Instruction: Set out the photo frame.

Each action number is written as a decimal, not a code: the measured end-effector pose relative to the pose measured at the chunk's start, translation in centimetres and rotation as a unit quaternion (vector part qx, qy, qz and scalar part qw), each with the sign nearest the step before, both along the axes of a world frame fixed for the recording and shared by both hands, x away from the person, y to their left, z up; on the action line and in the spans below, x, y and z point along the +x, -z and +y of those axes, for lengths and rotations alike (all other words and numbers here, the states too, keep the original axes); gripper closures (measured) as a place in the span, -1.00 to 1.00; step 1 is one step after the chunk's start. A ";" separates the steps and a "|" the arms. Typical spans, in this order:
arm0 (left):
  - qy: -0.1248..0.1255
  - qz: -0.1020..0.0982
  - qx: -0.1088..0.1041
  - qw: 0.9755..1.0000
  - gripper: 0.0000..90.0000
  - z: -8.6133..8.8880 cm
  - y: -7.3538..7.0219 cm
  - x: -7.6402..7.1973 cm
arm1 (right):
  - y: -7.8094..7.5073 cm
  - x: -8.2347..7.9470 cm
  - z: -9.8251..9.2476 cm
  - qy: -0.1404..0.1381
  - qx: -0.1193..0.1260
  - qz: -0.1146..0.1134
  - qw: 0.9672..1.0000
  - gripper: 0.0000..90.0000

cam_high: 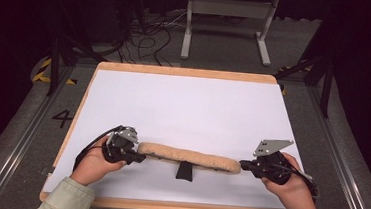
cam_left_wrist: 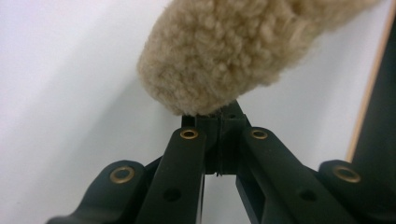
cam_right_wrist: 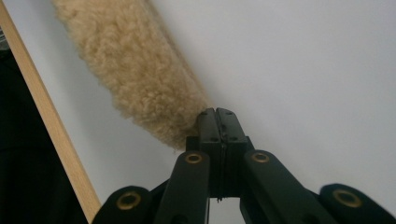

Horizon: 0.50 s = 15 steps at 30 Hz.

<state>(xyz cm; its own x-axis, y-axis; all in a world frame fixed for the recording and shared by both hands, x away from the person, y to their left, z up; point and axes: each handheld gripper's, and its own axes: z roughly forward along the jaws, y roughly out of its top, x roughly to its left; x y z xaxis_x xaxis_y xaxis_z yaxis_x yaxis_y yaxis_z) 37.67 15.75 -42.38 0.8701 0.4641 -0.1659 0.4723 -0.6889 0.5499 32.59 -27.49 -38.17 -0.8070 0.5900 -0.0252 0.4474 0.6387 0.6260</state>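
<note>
A long tan fleece pad (cam_high: 189, 157) lies crosswise near the table's front edge, with a small black piece (cam_high: 184, 170) sticking out under its middle. My left gripper (cam_high: 141, 157) meets the pad's left end. Its jaws are shut together and the fleece (cam_left_wrist: 224, 51) covers their tips (cam_left_wrist: 219, 116). My right gripper (cam_high: 241, 164) meets the right end. Its jaws are shut too, and the fleece (cam_right_wrist: 135, 79) rests against the left side of the tips (cam_right_wrist: 217, 114), not between them. Whether either gripper pinches any fleece I cannot tell.
The white tabletop (cam_high: 183, 104) has a wooden rim (cam_high: 186, 72). The rim also shows in the right gripper view (cam_right_wrist: 46, 121). Beyond the table stand a white metal frame (cam_high: 228, 17) and cables on the floor (cam_high: 148, 41).
</note>
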 end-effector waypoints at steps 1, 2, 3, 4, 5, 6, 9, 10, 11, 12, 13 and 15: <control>-0.006 0.003 -0.002 1.000 1.00 -0.1 0.0 0.2 | 0.0 0.0 0.1 -0.001 0.000 0.000 1.000 1.00; -0.009 -0.008 -0.004 1.000 1.00 -0.1 0.1 0.6 | 0.0 -0.1 0.1 -0.002 0.000 0.001 1.000 1.00; -0.019 0.000 -0.007 1.000 1.00 -0.2 0.1 0.8 | 0.1 -0.1 0.1 -0.003 0.000 0.003 1.000 1.00; -0.025 0.010 -0.013 1.000 1.00 -0.2 0.1 1.2 | 0.1 -0.2 0.1 -0.005 0.000 0.003 1.000 1.00; -0.028 0.009 -0.018 0.999 1.00 -0.2 0.2 1.5 | 0.1 -0.2 0.1 -0.007 0.000 0.003 1.000 1.00; -0.033 0.009 -0.022 0.999 1.00 -0.2 0.3 1.8 | 0.1 -0.3 0.2 -0.005 0.001 0.006 1.000 1.00; -0.047 0.018 -0.040 0.998 0.99 -0.2 0.4 2.7 | 0.1 -0.4 0.3 -0.010 0.001 0.006 1.000 1.00; -0.050 0.009 -0.045 0.998 0.99 -0.3 0.5 3.2 | 0.1 -0.5 0.4 -0.010 0.000 0.006 1.000 1.00; -0.060 0.017 -0.049 0.997 0.99 -0.4 0.5 3.4 | 0.1 -0.6 0.6 -0.013 0.000 0.006 1.000 1.00; -0.070 0.027 -0.053 0.996 0.99 -0.5 0.5 3.5 | 0.1 -0.7 0.7 -0.016 -0.001 0.007 1.000 1.00; -0.076 0.025 -0.056 0.995 0.98 -0.6 0.5 3.8 | 0.1 -0.8 0.8 -0.016 -0.001 0.007 1.000 1.00; -0.087 0.020 -0.057 0.994 0.96 -0.9 0.4 4.3 | 0.1 -1.0 0.9 -0.018 -0.001 0.008 1.000 1.00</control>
